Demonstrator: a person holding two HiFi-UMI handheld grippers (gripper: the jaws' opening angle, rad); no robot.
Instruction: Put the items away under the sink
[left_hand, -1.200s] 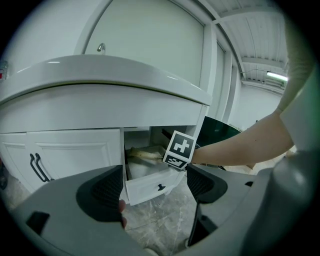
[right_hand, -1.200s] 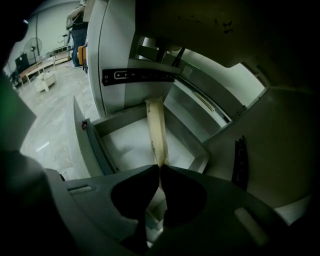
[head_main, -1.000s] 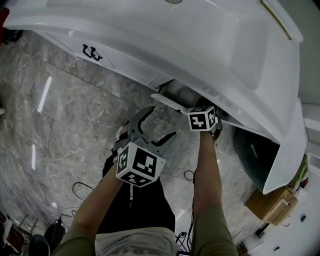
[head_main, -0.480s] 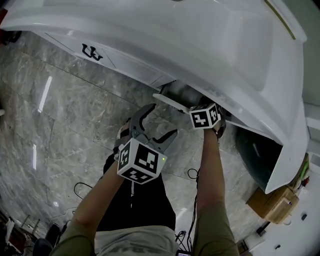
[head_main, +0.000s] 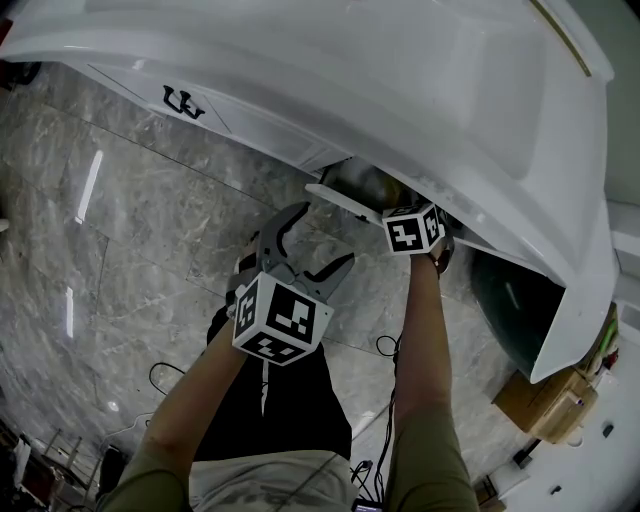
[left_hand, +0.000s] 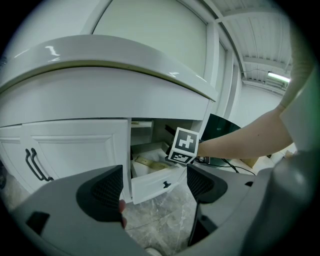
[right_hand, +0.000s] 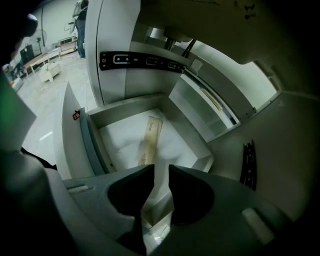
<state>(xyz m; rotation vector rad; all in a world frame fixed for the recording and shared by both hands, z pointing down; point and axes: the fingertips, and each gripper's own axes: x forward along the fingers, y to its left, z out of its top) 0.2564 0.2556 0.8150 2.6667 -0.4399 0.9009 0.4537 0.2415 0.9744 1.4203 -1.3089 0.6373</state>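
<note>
The drawer (head_main: 340, 203) under the white sink counter (head_main: 420, 90) stands pulled out. A long beige box (right_hand: 150, 140) lies flat on its white floor and also shows in the left gripper view as the beige box (left_hand: 150, 163). My right gripper (right_hand: 161, 172) reaches down into the drawer. Its jaws stand close together, and a thin white item runs down the narrow gap between them. In the head view only its marker cube (head_main: 412, 230) shows; the jaws are hidden under the counter. My left gripper (head_main: 322, 240) hangs open and empty over the floor, facing the drawer front (left_hand: 155, 181).
A shut cabinet door with black handles (left_hand: 35, 162) stands left of the drawer. Black slide rails (right_hand: 145, 61) line the cabinet wall, and a shallower inner drawer (right_hand: 200, 110) sits behind. A dark green bin (head_main: 510, 310), a cardboard box (head_main: 545, 410) and floor cables (head_main: 380, 350) are at the right.
The right gripper has edged a little further in under the counter. The left gripper has stayed open and almost still.
</note>
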